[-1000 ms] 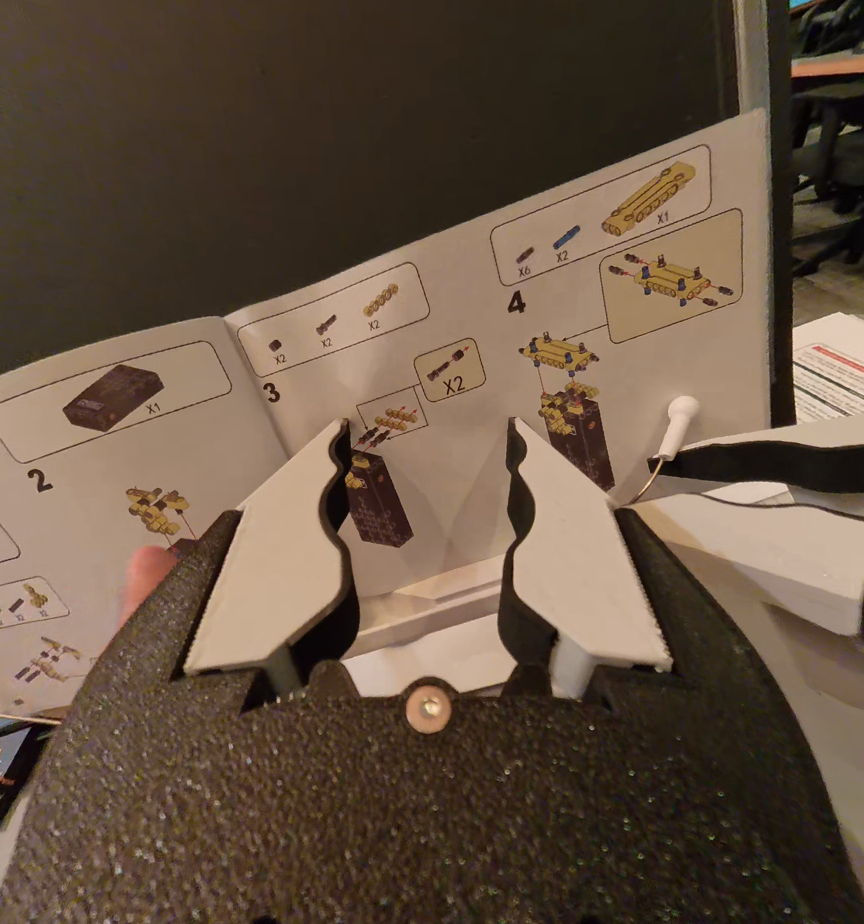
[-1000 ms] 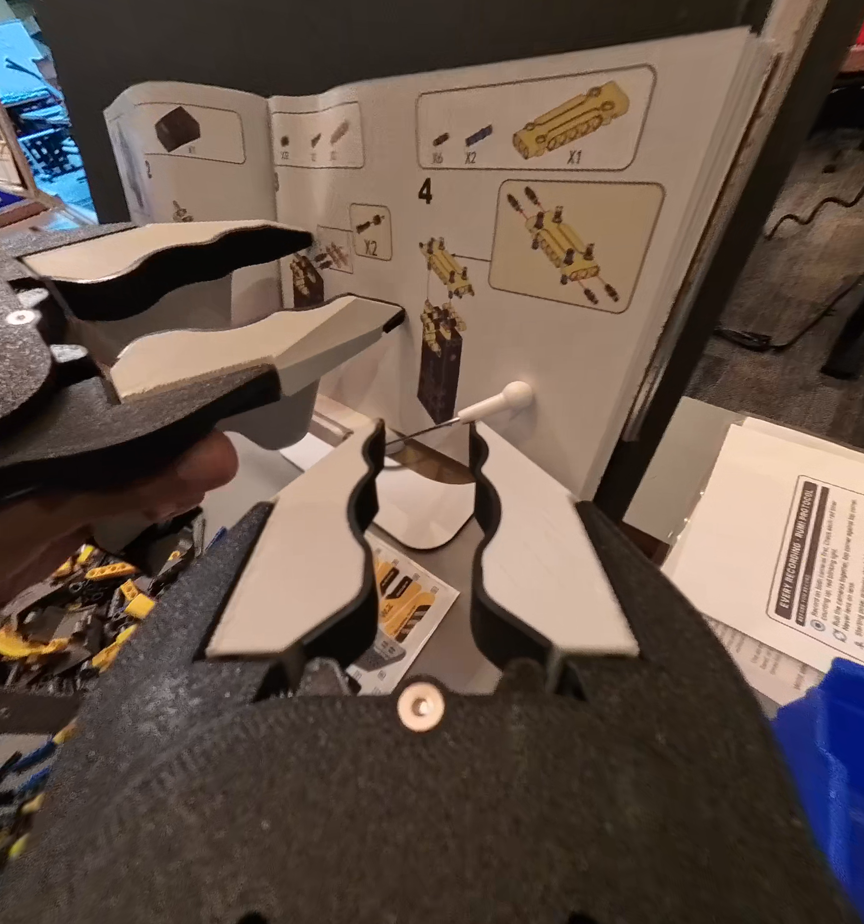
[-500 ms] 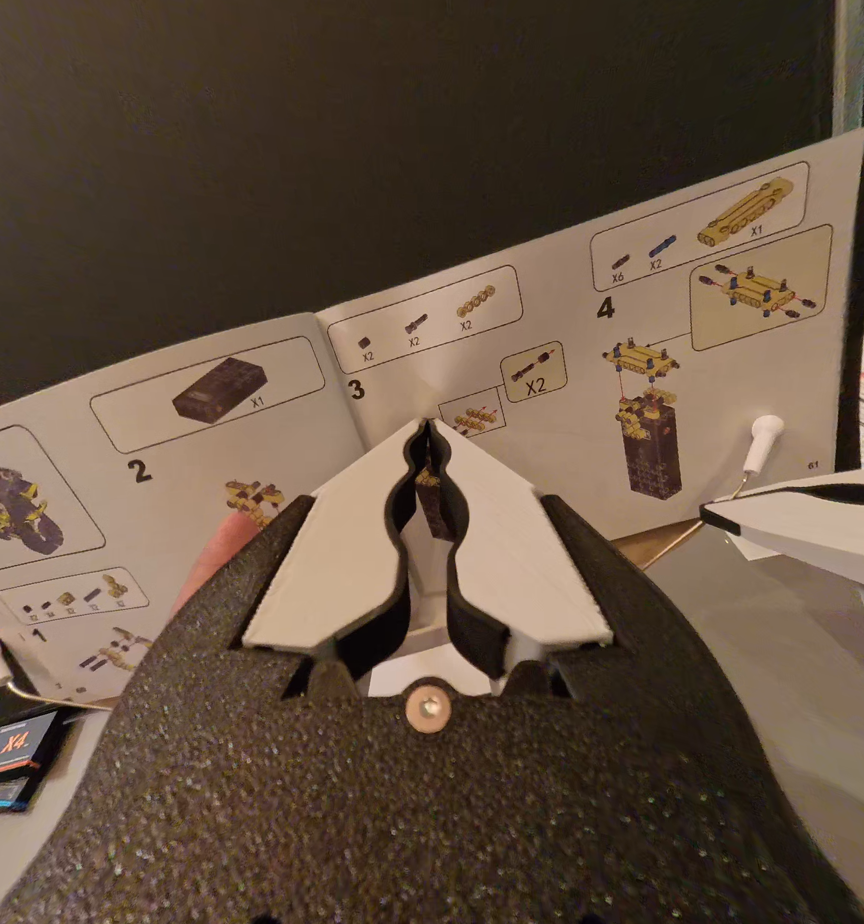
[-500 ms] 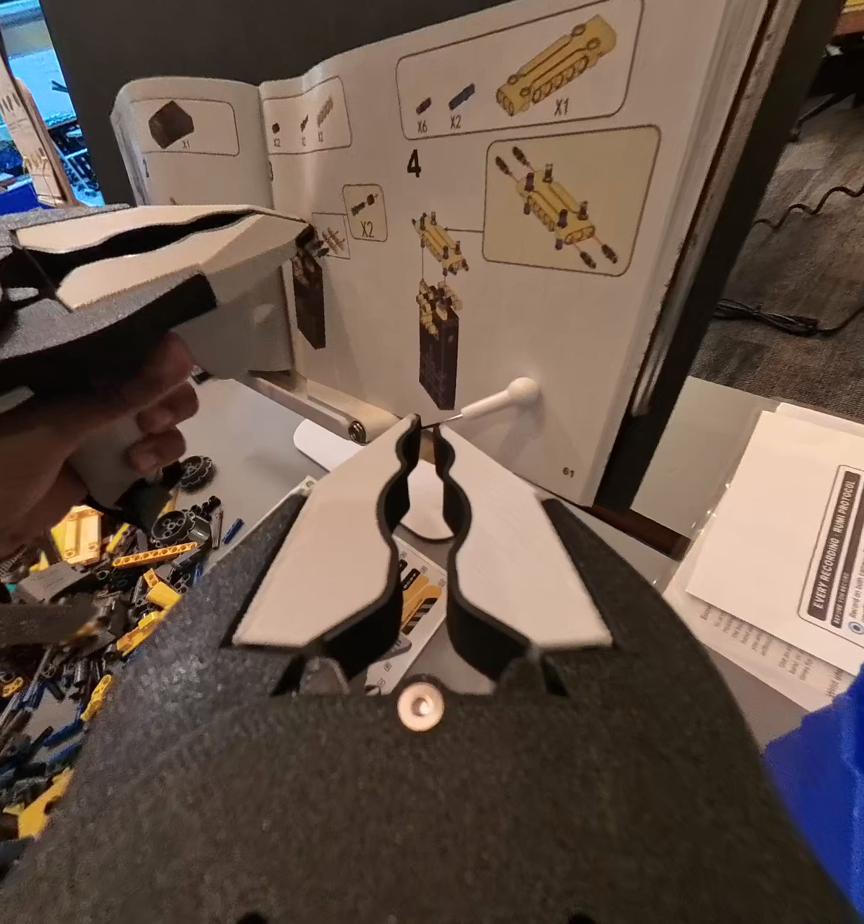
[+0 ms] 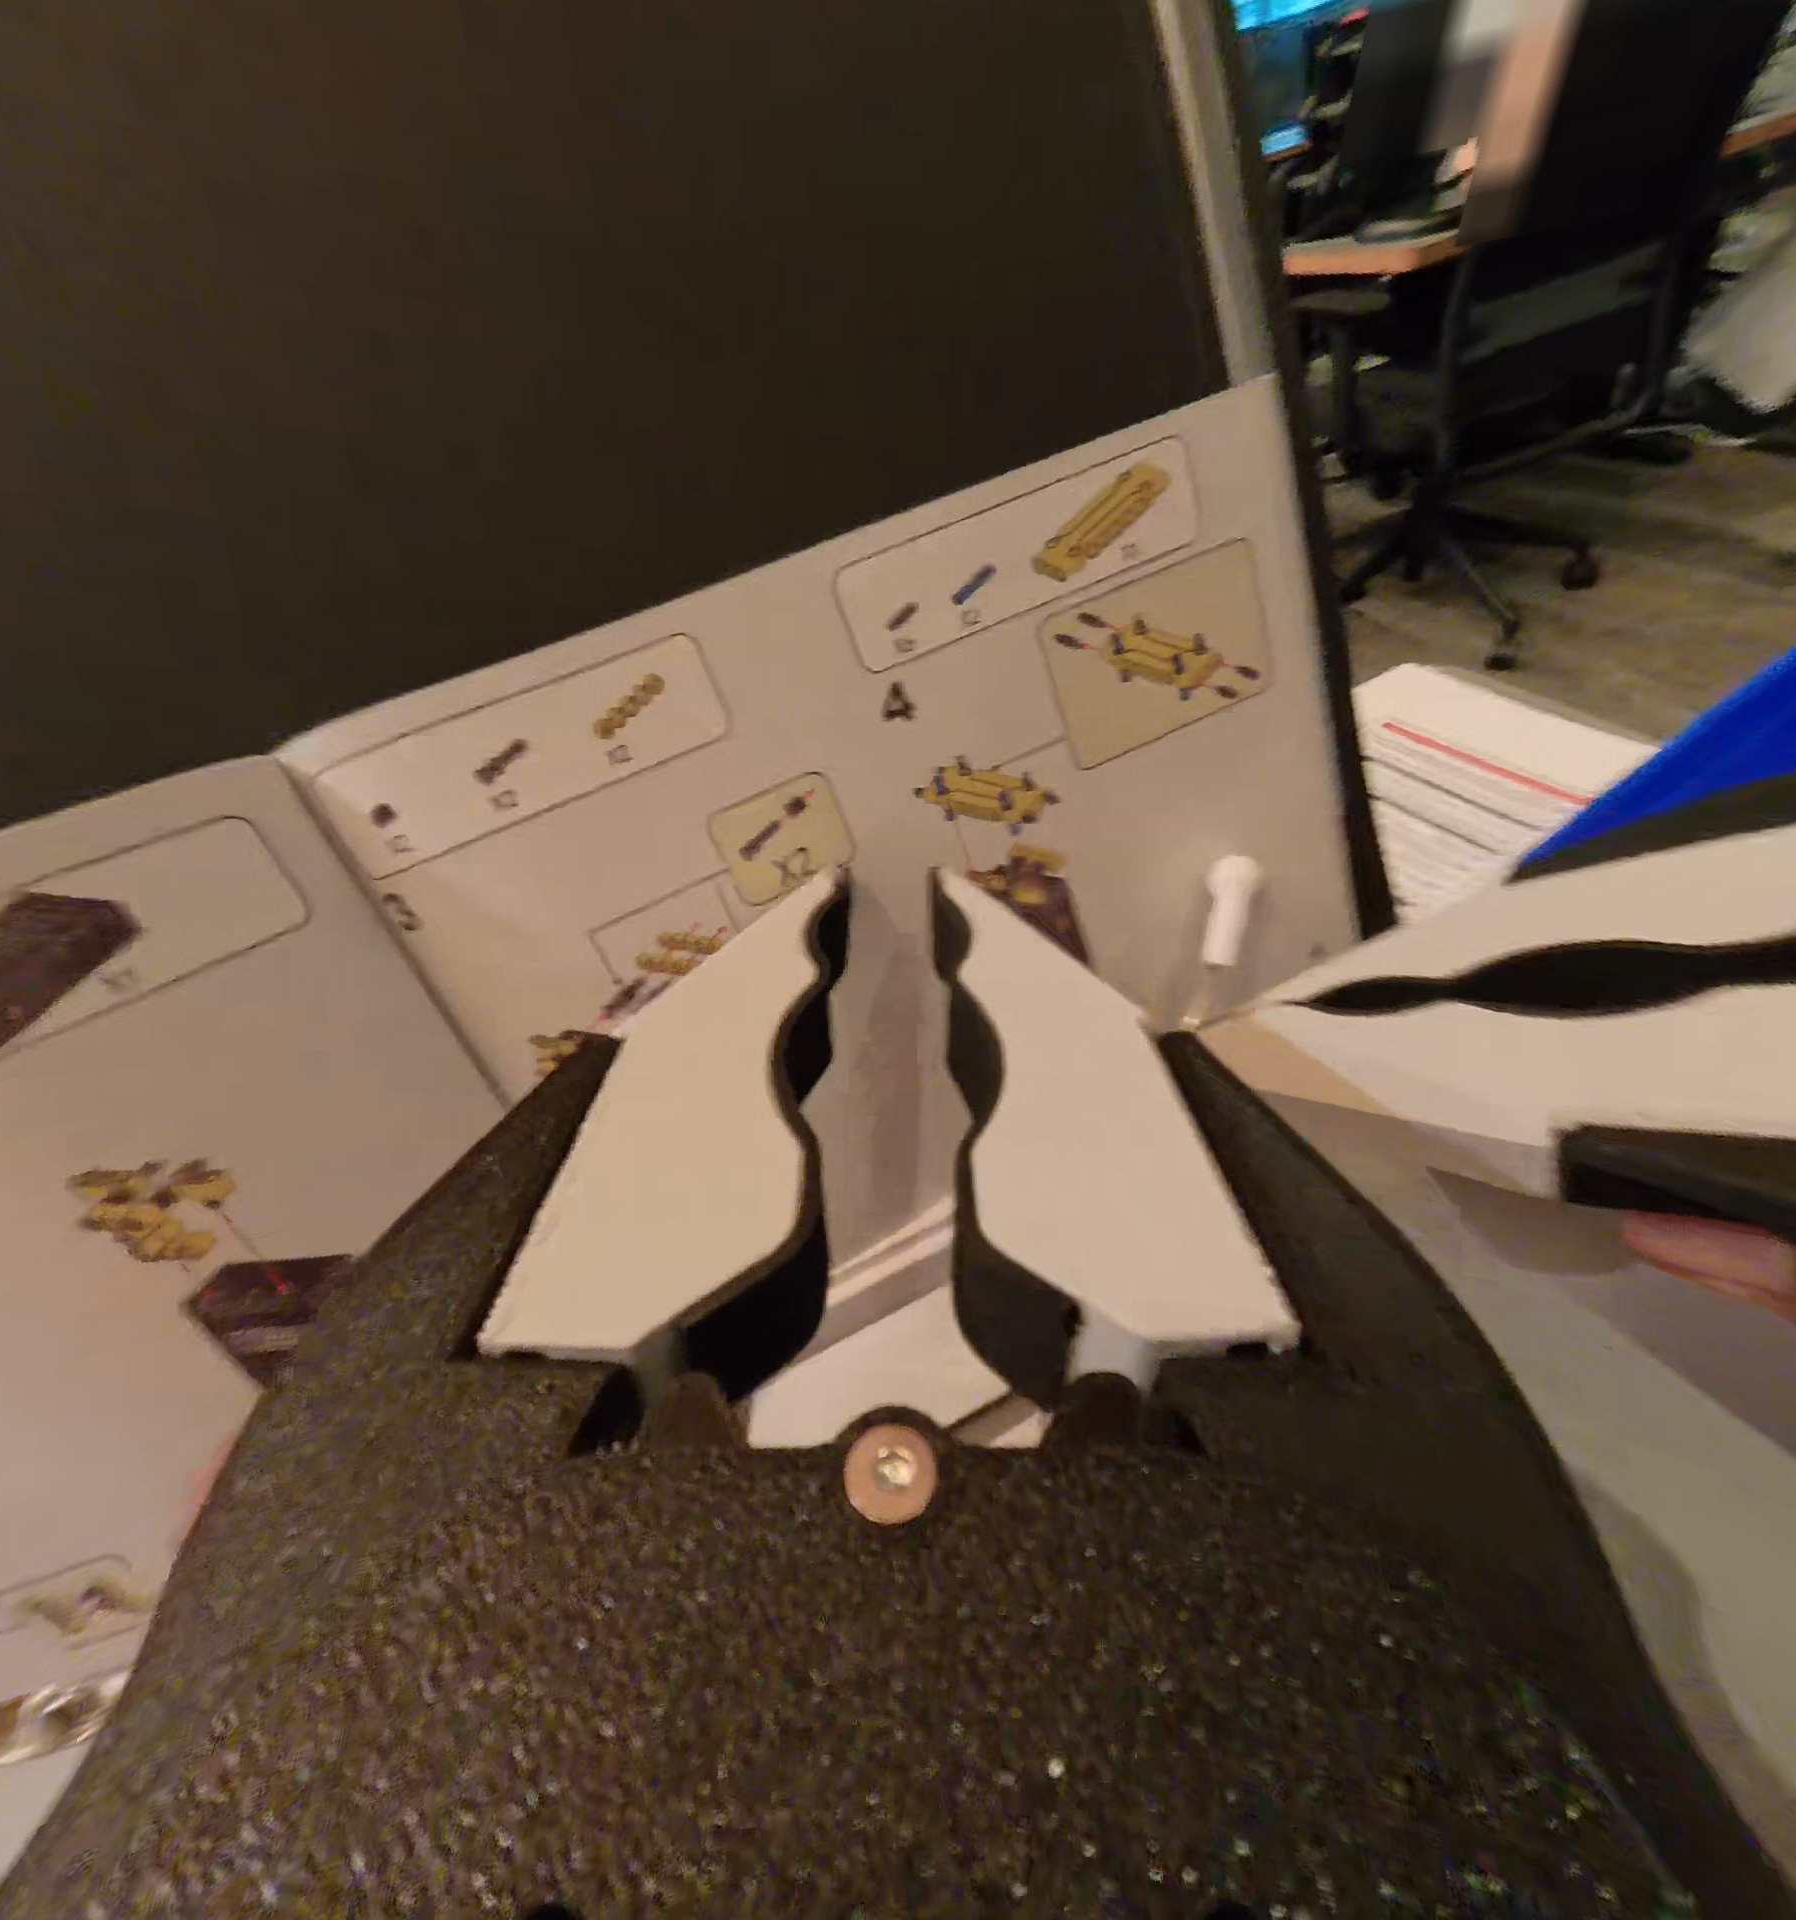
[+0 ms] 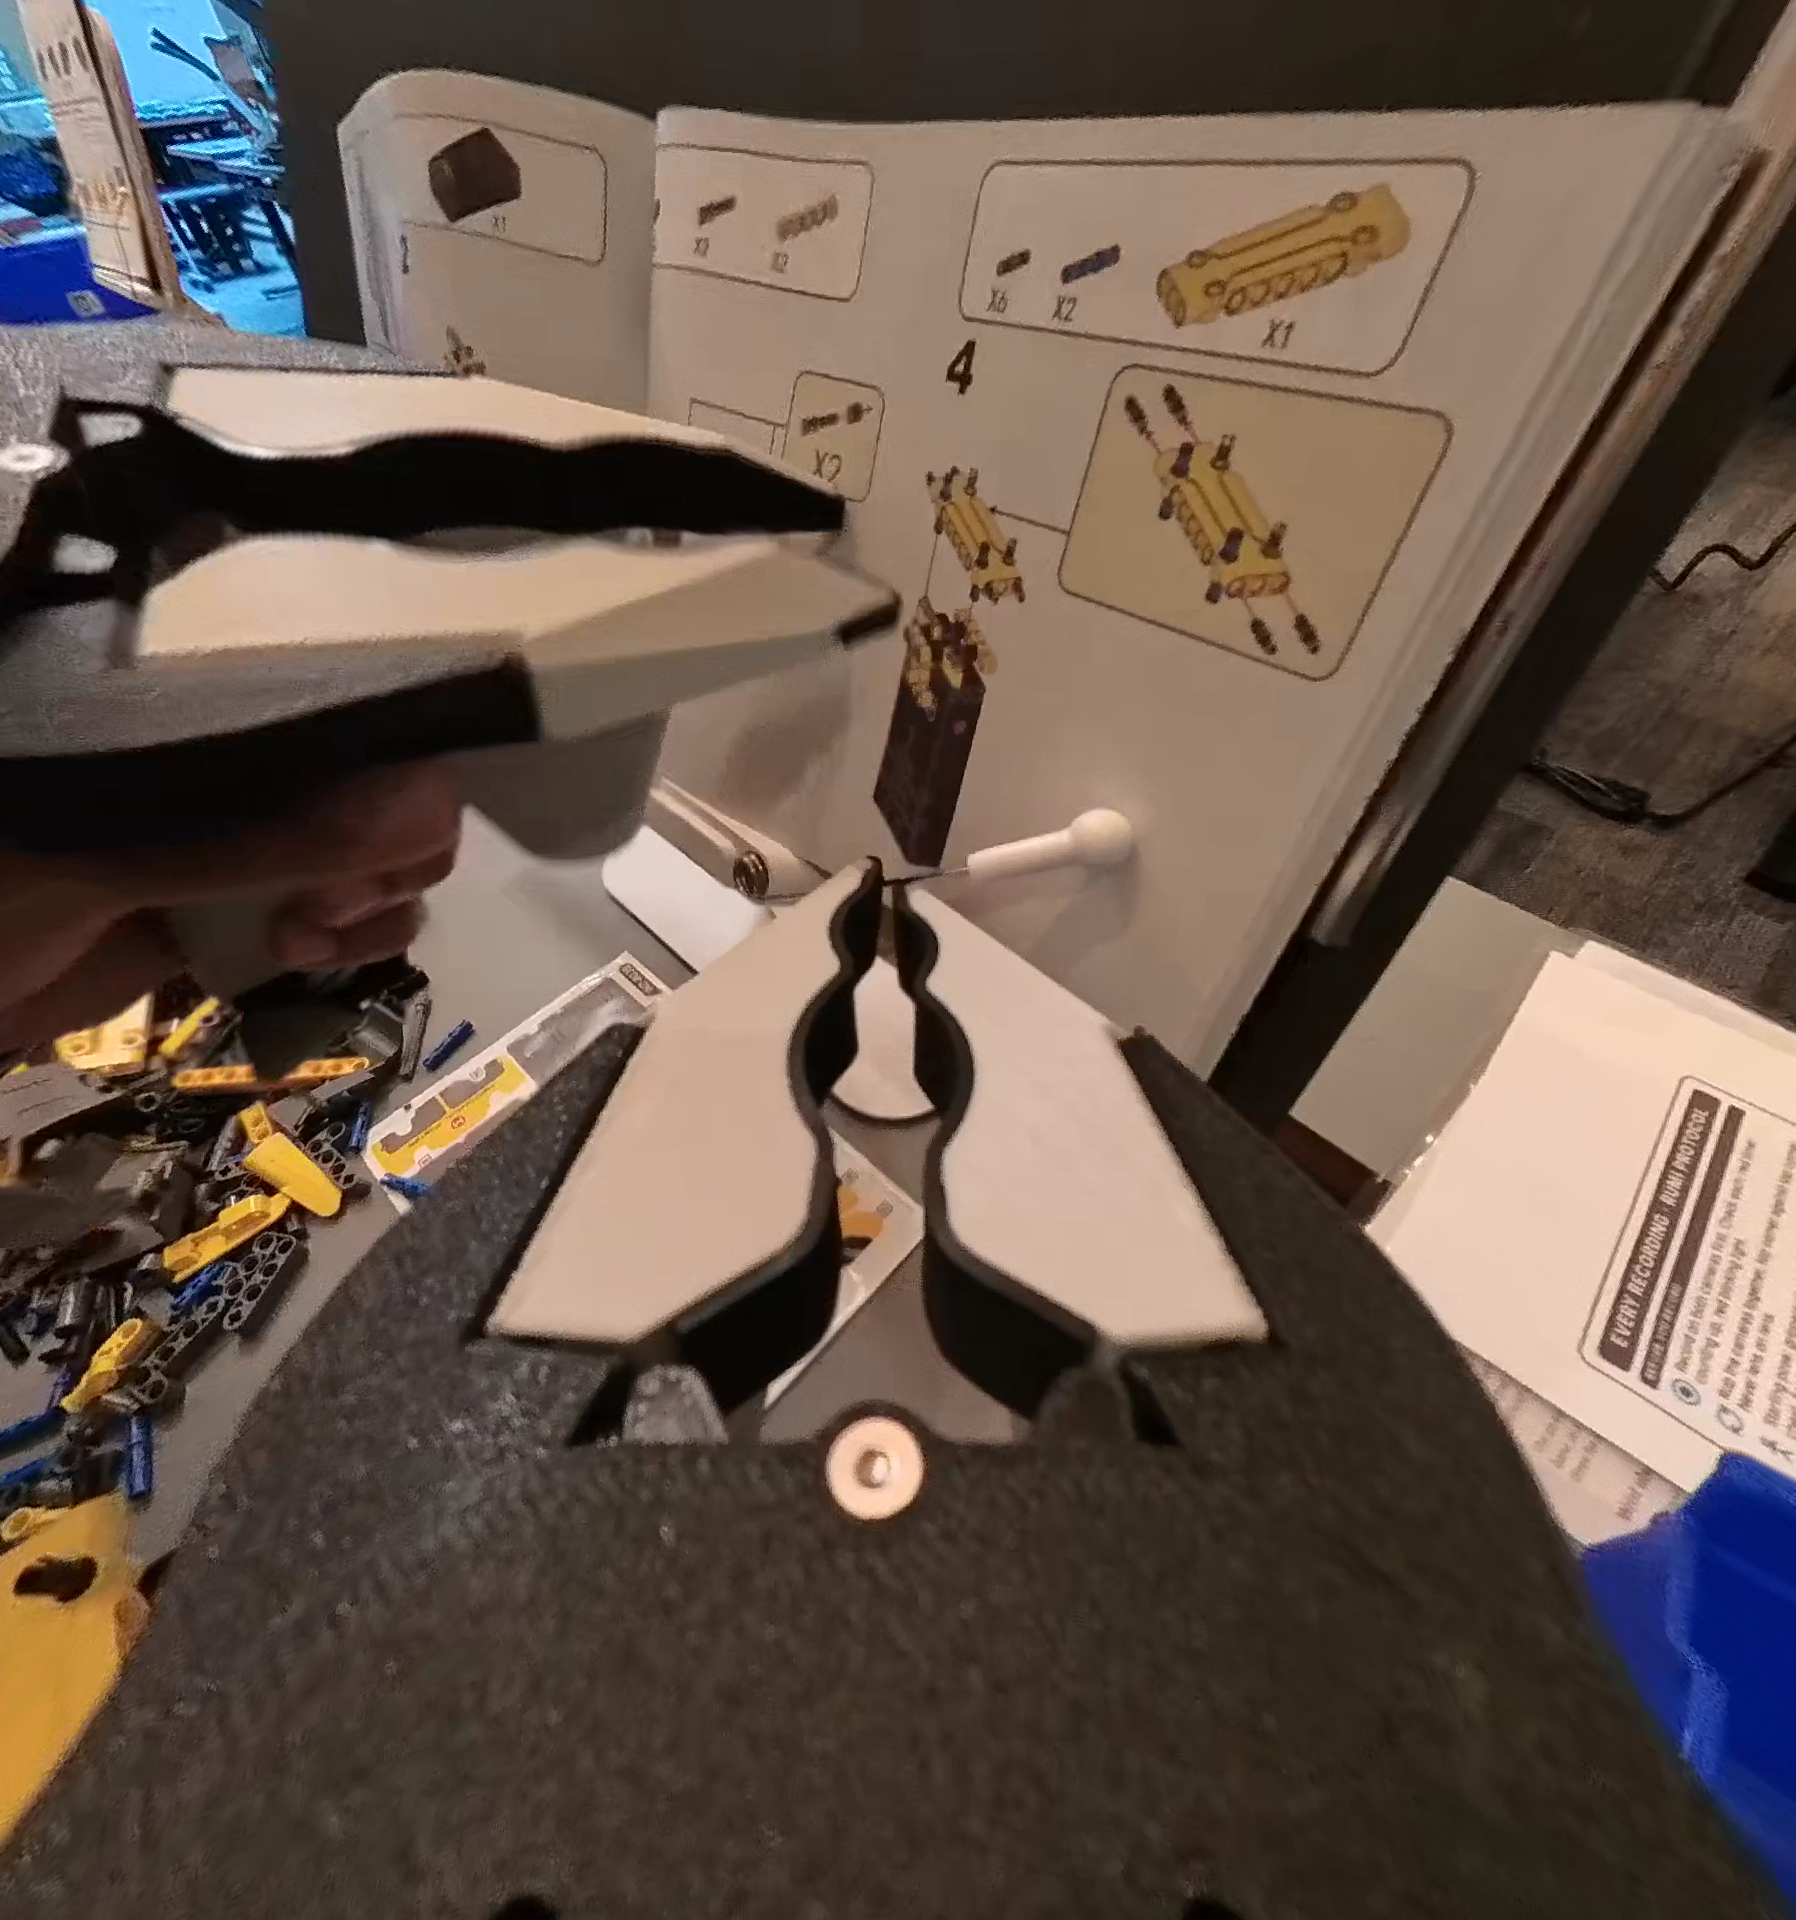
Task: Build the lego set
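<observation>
An instruction booklet stands open on a white stand against a dark partition. A thin wire page holder with a white tip lies across the booklet's right page. My right gripper is shut on the holder's wire just below the white tip. It enters the left wrist view from the right, beside the white tip. My left gripper is slightly open and empty, its tips close to the right page. In the right wrist view it hovers up and to the left of my right gripper.
A pile of yellow, black and blue building pieces lies on the grey table at left, beside a sticker sheet. Printed papers lie at right and a blue bin at lower right. Office chairs stand beyond the partition. The left gripper's tips are roughly 6 cm from the right gripper's.
My right gripper went from open around the holder's wire to shut on it. My left gripper closed half a second ago, has since opened a little and shifted right along the booklet.
</observation>
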{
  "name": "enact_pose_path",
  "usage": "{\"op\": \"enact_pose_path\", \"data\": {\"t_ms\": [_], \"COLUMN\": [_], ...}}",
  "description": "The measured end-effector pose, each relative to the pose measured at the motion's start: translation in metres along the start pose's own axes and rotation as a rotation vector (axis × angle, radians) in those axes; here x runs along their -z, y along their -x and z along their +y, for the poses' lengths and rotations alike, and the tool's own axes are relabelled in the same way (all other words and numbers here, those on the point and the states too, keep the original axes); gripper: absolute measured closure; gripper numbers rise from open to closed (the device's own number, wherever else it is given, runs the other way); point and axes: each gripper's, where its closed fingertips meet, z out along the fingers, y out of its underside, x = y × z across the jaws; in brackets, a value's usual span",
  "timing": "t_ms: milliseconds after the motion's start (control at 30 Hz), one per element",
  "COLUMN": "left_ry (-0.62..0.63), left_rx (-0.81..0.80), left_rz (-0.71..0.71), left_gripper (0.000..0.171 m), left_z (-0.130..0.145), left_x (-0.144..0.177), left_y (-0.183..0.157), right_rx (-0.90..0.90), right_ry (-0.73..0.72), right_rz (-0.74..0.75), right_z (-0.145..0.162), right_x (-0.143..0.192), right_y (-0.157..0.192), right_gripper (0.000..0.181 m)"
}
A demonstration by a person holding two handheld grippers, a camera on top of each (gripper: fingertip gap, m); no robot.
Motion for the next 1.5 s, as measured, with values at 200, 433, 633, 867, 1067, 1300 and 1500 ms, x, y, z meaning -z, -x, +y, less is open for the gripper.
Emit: {"op": "enact_pose_path", "data": {"t_ms": [200, 433, 633, 867, 1067, 1300, 1500], "left_ry": [0.018, 0.007, 0.001, -0.087, -0.066, -0.043, -0.056], "left_rx": [-0.024, -0.009, 0.009, 0.154, 0.159, 0.123, 0.173], "left_rz": [-0.080, -0.147, -0.150, 0.008, 0.093, 0.077, 0.103], "left_gripper": [0.171, 0.171, 0.171, 0.169, 0.171, 0.171, 0.171], "left_z": [0.001, 0.002, -0.003, -0.017, -0.014, -0.017, -0.013], "left_x": [-0.003, 0.002, 0.027, 0.079, 0.062, 0.016, 0.003], "left_y": [0.012, 0.025, 0.046, 0.076, 0.068, 0.048, 0.050], "right_rx": [-0.010, -0.057, -0.001, 0.209, 0.455, 0.510, 0.510], "right_ry": [-0.044, -0.029, -0.046, -0.173, -0.291, -0.170, -0.096], "right_rz": [0.068, 0.087, 0.086, 0.256, 0.480, 0.520, 0.566], "right_z": [-0.006, -0.006, -0.006, -0.036, -0.068, -0.081, -0.060], "right_x": [0.021, 0.019, 0.014, 0.030, 0.038, 0.005, -0.012], "right_y": [-0.016, -0.015, -0.014, -0.019, -0.015, -0.029, -0.037], "right_gripper": [0.181, 0.181, 0.180, 0.150, 0.103, 0.100, 0.087]}}
